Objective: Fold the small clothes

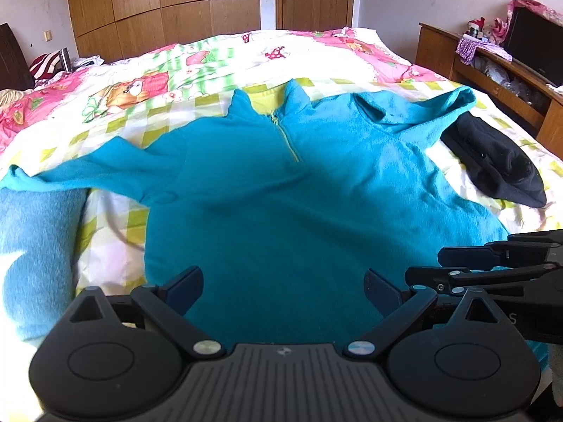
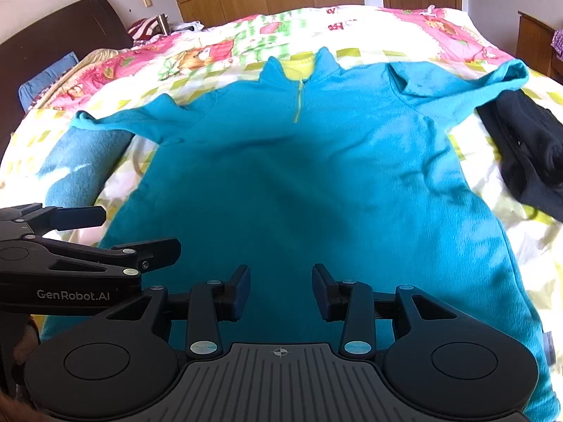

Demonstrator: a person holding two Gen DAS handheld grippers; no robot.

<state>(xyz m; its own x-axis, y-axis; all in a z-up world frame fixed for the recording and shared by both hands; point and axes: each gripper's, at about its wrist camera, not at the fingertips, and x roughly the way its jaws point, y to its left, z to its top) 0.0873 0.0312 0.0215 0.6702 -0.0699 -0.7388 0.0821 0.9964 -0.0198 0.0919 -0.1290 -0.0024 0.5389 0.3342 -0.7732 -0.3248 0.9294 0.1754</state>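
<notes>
Over the hem, the left gripper [image 1: 283, 290] and right gripper [image 2: 281, 290] hover side by side, jaws apart and empty, likely ready to pinch the bottom edge. Beyond them the fleece [image 1: 267, 190] lies flat, front up, sleeves spread on the quilt [image 1: 197, 66], laid out for folding.

Teal fleece top [image 1: 267, 190], lime zip [image 1: 286, 137]; pink-and-green checked quilt [image 1: 197, 66]

Bright daylight, fisheye edges, slight blur
</notes>
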